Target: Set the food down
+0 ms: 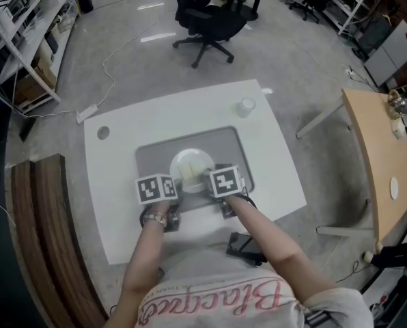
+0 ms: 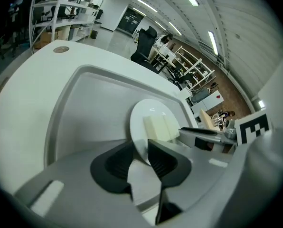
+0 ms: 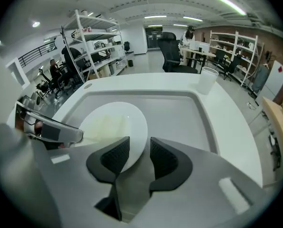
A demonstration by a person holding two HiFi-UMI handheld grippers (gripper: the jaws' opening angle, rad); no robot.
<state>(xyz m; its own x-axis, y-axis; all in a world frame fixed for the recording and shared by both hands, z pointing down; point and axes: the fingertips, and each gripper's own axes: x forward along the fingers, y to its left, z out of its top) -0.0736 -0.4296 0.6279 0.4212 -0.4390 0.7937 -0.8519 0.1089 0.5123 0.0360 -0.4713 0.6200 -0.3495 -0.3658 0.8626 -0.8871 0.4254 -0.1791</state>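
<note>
A white plate [image 1: 190, 166] with a pale cream block of food [image 1: 190, 173] lies on the grey tray [image 1: 224, 145] set in the white table. My left gripper [image 2: 141, 161] is at the plate's [image 2: 153, 113] near-left rim. Its jaws stand slightly apart with the rim between them, and a gap shows beside the rim. The food [image 2: 160, 127] lies just beyond. My right gripper [image 3: 136, 159] is at the near-right rim of the plate [image 3: 113, 125], open, with the rim reaching into the gap beside the left pad. In the head view both marker cubes cover the jaws.
A white cup [image 1: 247, 106] stands at the table's far right corner. A round metal disc [image 1: 103, 132] sits at the far left. A black office chair [image 1: 207, 16] stands beyond the table, a wooden table [image 1: 381, 162] at the right and a wooden bench [image 1: 43, 231] at the left.
</note>
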